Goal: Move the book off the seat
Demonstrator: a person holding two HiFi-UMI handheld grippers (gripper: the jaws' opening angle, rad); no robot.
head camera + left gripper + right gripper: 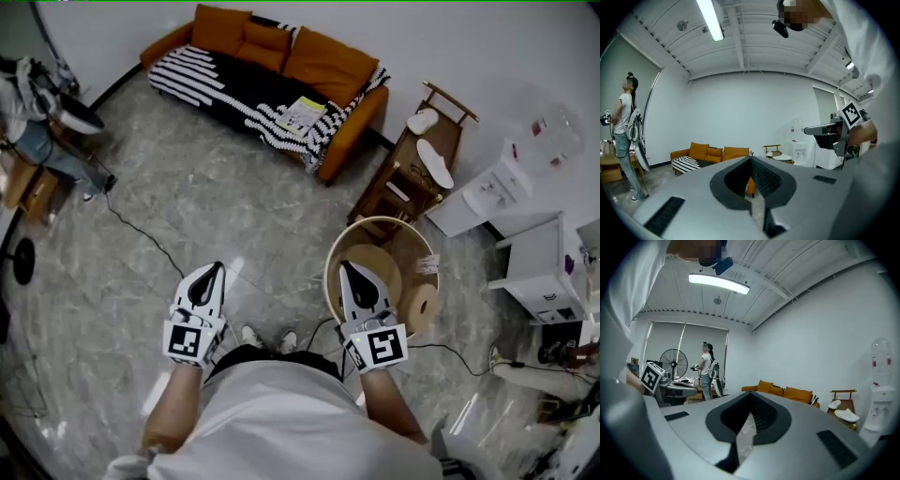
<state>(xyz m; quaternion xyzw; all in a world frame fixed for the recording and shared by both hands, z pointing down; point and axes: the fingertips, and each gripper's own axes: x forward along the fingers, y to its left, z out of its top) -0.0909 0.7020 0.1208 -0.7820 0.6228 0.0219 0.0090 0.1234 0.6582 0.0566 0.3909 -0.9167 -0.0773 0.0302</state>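
A pale book (302, 113) with a yellow-green cover lies on the seat of the orange sofa (330, 64), on a black-and-white striped blanket (230, 84). Far across the floor from it, I hold both grippers level in front of my body. My left gripper (217, 268) is shut and holds nothing. My right gripper (344, 266) is shut too, also empty, above a round basket. In the left gripper view the jaws (750, 159) meet at the tip, with the sofa (710, 153) far beyond. In the right gripper view the shut jaws (751, 394) point toward the sofa (785, 393).
A round wooden basket (412, 230) stands just ahead of my right gripper. Behind it is a wooden rack with slippers (422, 155), then white cabinets (539, 262) and a water dispenser (553, 131). A person (37, 112) stands at far left. A cable (141, 230) runs over the grey floor.
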